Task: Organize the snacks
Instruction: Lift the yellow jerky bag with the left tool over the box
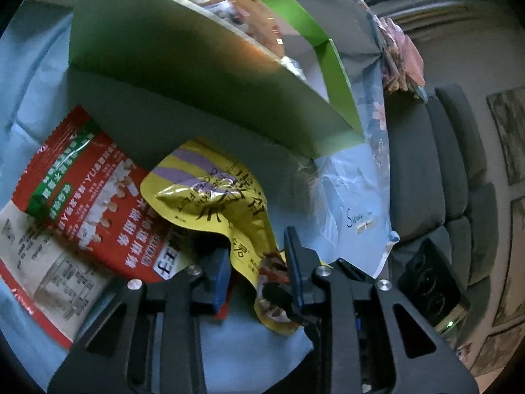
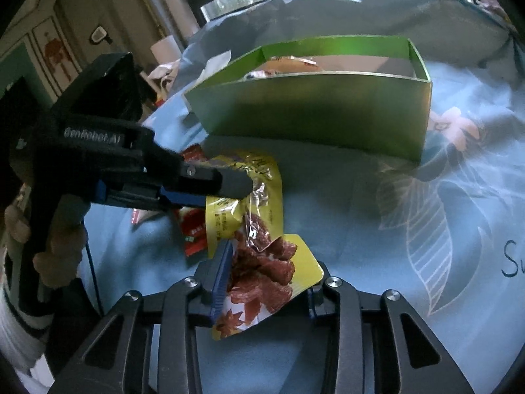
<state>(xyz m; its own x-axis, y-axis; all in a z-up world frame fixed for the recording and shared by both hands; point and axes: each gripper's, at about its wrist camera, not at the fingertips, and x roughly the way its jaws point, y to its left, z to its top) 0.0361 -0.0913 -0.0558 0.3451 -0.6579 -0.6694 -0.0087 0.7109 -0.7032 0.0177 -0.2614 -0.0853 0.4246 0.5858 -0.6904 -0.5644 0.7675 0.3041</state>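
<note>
A yellow snack pouch (image 1: 213, 190) of dried meat lies crumpled on the blue cloth in front of an open green box (image 1: 197, 82). My left gripper (image 1: 257, 272) is shut on the pouch's lower edge. In the right wrist view the yellow snack pouch (image 2: 274, 180) stretches between both tools. The left gripper (image 2: 242, 184) pinches its far end and my right gripper (image 2: 267, 279) is shut on its near, clear-windowed end. A red snack pouch (image 1: 98, 203) lies flat to the left, partly under the yellow one. The green box (image 2: 311, 111) holds several packets.
A blue flowered cloth (image 2: 410, 246) covers the surface. A grey sofa (image 1: 426, 164) and a black device (image 1: 430, 279) lie past the cloth's right edge. A person's hand (image 2: 59, 246) holds the left tool's handle. Windows stand behind the box.
</note>
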